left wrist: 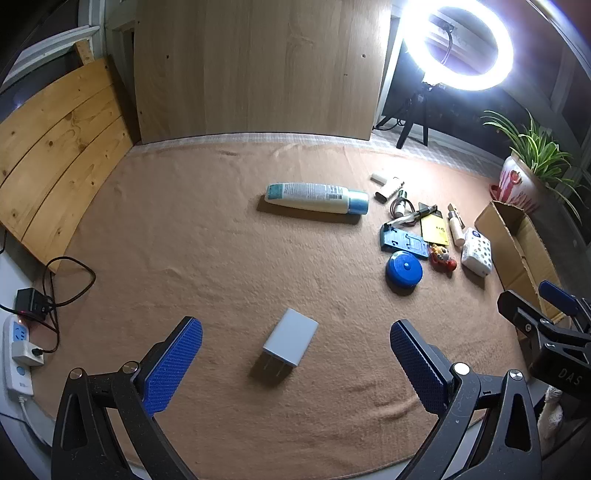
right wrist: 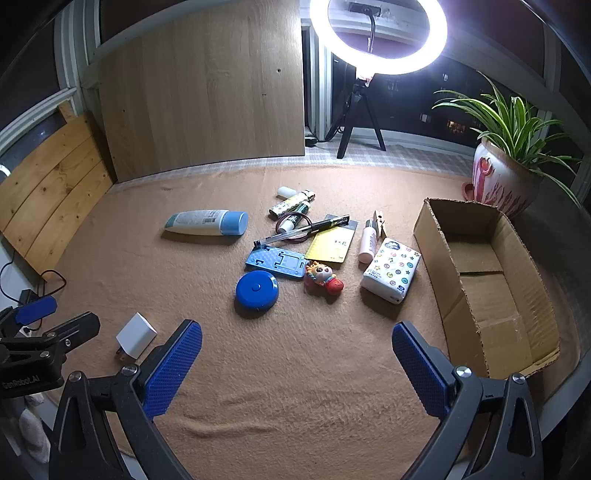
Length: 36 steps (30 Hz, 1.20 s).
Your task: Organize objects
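Observation:
My left gripper [left wrist: 295, 358] is open over the tan cloth, and a white plug adapter [left wrist: 290, 341] lies between its blue fingers, untouched. My right gripper [right wrist: 297, 360] is also open, with only bare cloth between its pads. Ahead of it lie a blue round tape measure [right wrist: 256, 288], a small toy figure [right wrist: 323, 278], a blue phone stand [right wrist: 277, 263], a tissue pack [right wrist: 391, 270], a yellow card [right wrist: 330, 245], a pen [right wrist: 306, 229], a small white bottle [right wrist: 367, 242] and a white tube with a blue cap [right wrist: 207, 222]. An open cardboard box [right wrist: 484, 280] stands on the right.
A wooden board [right wrist: 199, 96] leans at the back and pine slats [left wrist: 55, 147] at the left. A lit ring light on a tripod [right wrist: 376, 33] and a potted plant [right wrist: 506, 147] stand behind the cloth. A power strip with cables [left wrist: 18, 343] lies at the left edge.

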Tool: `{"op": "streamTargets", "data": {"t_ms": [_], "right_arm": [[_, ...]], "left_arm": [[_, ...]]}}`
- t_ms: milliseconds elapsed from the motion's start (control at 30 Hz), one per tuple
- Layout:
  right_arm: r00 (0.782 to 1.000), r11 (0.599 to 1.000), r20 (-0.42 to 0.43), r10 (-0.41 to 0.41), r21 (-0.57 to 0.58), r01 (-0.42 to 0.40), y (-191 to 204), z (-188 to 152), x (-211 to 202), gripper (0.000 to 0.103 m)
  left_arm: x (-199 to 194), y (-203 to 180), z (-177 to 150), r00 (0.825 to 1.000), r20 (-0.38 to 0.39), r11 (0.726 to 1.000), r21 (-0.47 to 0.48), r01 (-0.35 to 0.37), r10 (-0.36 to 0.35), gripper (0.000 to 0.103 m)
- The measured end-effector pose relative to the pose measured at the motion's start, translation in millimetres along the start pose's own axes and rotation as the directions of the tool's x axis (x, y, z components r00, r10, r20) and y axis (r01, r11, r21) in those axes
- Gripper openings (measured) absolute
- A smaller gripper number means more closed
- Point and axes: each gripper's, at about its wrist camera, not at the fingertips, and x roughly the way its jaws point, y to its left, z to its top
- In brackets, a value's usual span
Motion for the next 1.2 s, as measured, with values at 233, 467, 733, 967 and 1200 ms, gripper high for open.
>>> {"op": "streamTargets", "data": {"t_ms": [233, 467, 733, 967, 1200], "right_arm": [[1.000, 1.000, -0.012, 0.005, -0.001, -0.005, 1, 0, 3, 0.101], [1.000, 1.000, -0.015, 0.007, -0.004, -0.007, 3, -1, 5, 0.101], [1.000, 1.000, -0.025, 0.010, -0.003, -0.010, 4, 1, 7, 0.101], [0.999, 1.000, -0.033, 0.016, 0.000, -0.016, 2, 0, 10, 0.101], [0.999, 1.000, -0.045, 0.029, 0.008, -0.029, 1, -1, 14, 0.101]], "left_arm": [[6, 2, -2, 1.000, -0.015, 1.000, -0.007, 0.010, -0.010, 0.103], [10, 4, -2, 1.000, -0.023, 1.000, -0.013, 0.017, -0.017, 0.103], [11, 5, -3, 0.999, -0.027, 1.000, -0.014, 0.019, -0.019, 0.103], [18, 6, -3, 0.999, -0.036, 1.000, -0.011, 0.021, -0.022, 0.103], [24, 9, -2, 0.999, -0.046, 1.000, -0.012, 0.028, -0.028, 0.103]]}}
